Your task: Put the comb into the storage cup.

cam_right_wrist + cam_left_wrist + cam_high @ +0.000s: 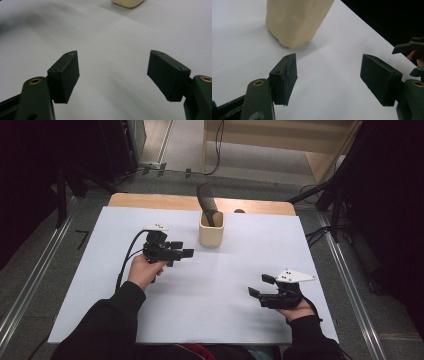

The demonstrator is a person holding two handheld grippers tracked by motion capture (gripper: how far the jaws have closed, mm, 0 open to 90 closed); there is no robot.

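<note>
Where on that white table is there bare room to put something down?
Most of the white sheet is bare: the wide middle between the left gripper and the right gripper, the far right stretch beside the cream cup, and the far left corner. It is crowded just between the left gripper and the cup, which holds a dark comb.

Cream holder (297, 20): in the left gripper view its top is cut off at the 12 o'clock edge; in the right gripper view, just a base corner shows at 12 o'clock. Black comb-like item (207, 202): lower end hidden inside the holder; too small to identify. Small dark object (239, 211) at the table's far edge: indistinct.
</note>
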